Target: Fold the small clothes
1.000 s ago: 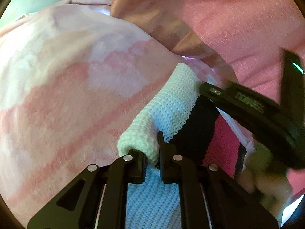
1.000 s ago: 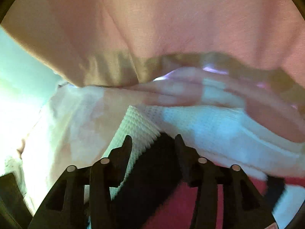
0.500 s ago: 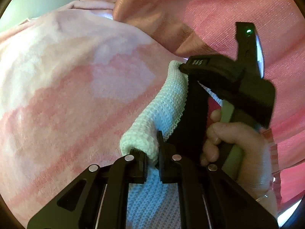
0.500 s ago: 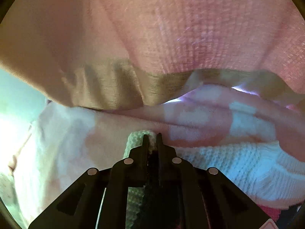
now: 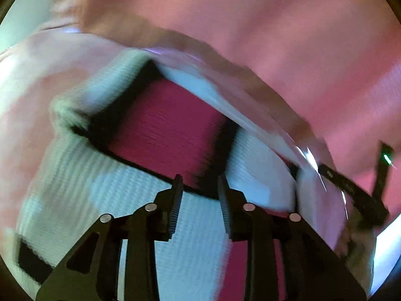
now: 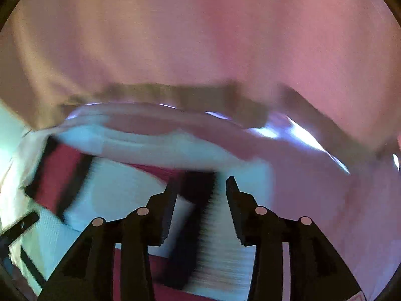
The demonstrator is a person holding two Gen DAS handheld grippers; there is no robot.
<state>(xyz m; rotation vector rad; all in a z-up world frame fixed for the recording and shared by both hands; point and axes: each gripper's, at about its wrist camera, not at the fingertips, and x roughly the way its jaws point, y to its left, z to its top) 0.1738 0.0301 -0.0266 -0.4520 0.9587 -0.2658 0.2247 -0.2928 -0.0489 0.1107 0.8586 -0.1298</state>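
A small knit garment (image 5: 170, 125), white with magenta and black bands, lies folded on a pale pink patterned blanket (image 5: 25, 100). My left gripper (image 5: 199, 176) hovers over its near white edge. Its jaws are opening, and the knit lies below them rather than between the pads. My right gripper (image 6: 200, 180) hangs over the same garment (image 6: 120, 190) near a black band. Its jaws are also opening, with nothing pinched. From the left wrist, the right gripper (image 5: 351, 188) shows blurred at the garment's right end.
A large pink cloth (image 5: 250, 25) with a tan hem drapes across the back just beyond the garment, and fills the top of the right wrist view (image 6: 200, 37). Bright light shows under its hem. The blanket (image 6: 338, 213) runs on to the right.
Both grippers held the knit's rolled edge half a second ago and have let go. They have drawn back and apart, the right one swinging to the right. The garment has dropped flat.
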